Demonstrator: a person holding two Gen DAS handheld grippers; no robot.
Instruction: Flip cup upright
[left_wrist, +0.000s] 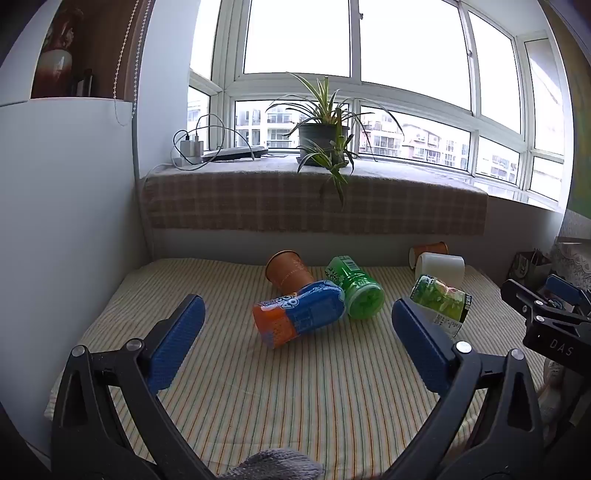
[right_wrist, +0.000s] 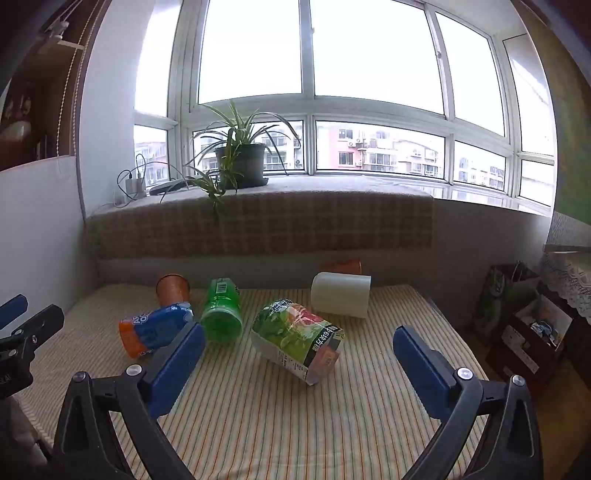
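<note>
Several cups lie on their sides on a striped mat (left_wrist: 258, 387). A blue-and-orange cup (left_wrist: 299, 314) (right_wrist: 155, 330) lies in the middle, touching a brown paper cup (left_wrist: 288, 271) (right_wrist: 172, 290) and a green cup (left_wrist: 356, 288) (right_wrist: 221, 310). A green-and-white printed cup (left_wrist: 441, 302) (right_wrist: 299, 338) lies further right, a white cup (left_wrist: 441, 269) (right_wrist: 341, 293) and another brown cup (left_wrist: 428, 251) (right_wrist: 341, 265) behind it. My left gripper (left_wrist: 297, 314) is open and empty, just short of the blue-and-orange cup. My right gripper (right_wrist: 299, 341) is open and empty, just short of the printed cup.
A cloth-covered window ledge (left_wrist: 314, 199) behind the mat carries a potted plant (left_wrist: 323, 136) and chargers with cables (left_wrist: 192, 149). A white panel (left_wrist: 66, 221) stands on the left. Bags and boxes (right_wrist: 524, 325) stand on the floor at the right.
</note>
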